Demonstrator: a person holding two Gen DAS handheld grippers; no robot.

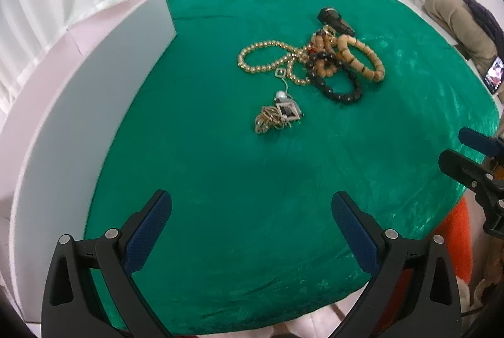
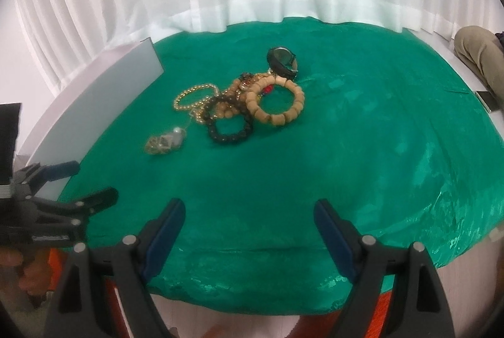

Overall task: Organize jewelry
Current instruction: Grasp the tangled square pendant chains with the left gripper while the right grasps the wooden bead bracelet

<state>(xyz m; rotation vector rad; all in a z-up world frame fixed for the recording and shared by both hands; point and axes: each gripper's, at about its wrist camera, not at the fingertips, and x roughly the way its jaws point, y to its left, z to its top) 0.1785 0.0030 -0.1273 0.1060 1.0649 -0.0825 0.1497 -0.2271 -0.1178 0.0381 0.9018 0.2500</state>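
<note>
Both grippers gape empty over bare green cloth [image 1: 220, 196]: left gripper [image 1: 251, 212], right gripper [image 2: 249, 220], each tilted steeply down. Jewelry pile [image 1: 315, 67] sits well apart at 12 o'clock, tangled. Best start with the loose outlier, the gold chain clump [image 1: 267, 119], before tugging the black bead bracelet [image 1: 343, 86] free of the pearl strand [image 1: 261, 57].

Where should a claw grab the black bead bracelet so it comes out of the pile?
Probably the near arc of the black bead bracelet, from above, one finger inside the loop. That part lies flat on bare green cloth; the far side is tangled with the other beads.
</note>
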